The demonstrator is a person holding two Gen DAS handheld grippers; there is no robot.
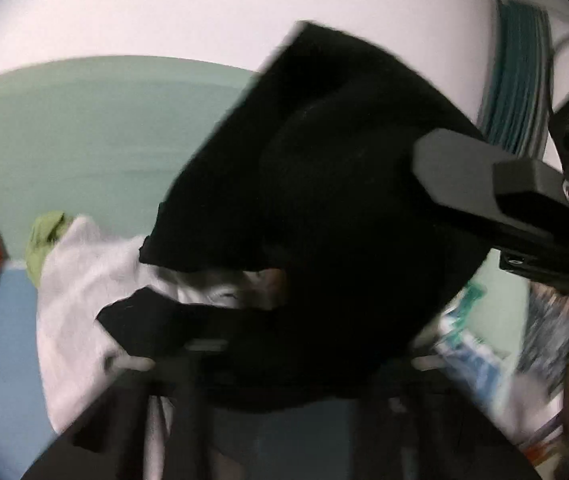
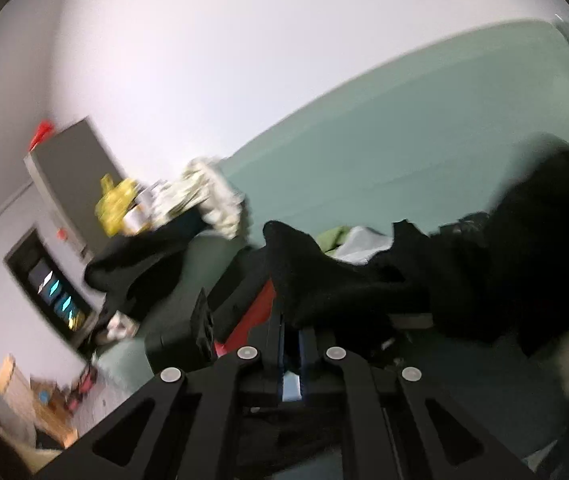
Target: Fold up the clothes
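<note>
Black garment (image 1: 324, 184): it hangs in the air just in front of the left claw and fills the middle of the left wrist view; one straight hem runs up and to the left of the claw.
Left claw (image 1: 284, 364): its own fingers are almost hidden under the dark cloth and blurred, so one cannot tell if it is closed or open.
Right claw (image 2: 292, 320): its two fingers stand close together and pinch a fold of the black garment, which rises just above the fingertips and spreads to the right of them.
White garment (image 1: 84, 292): it lies below and to the left of the left claw, beside a green cloth (image 1: 44, 240).
Green wall (image 2: 404, 128): it is far ahead of both claws.
Advice for the step: probably the cloth is being lifted and spread. It is good to keep both claws level, pull the edge tight between them, and move slowly, because the views are blurred.
</note>
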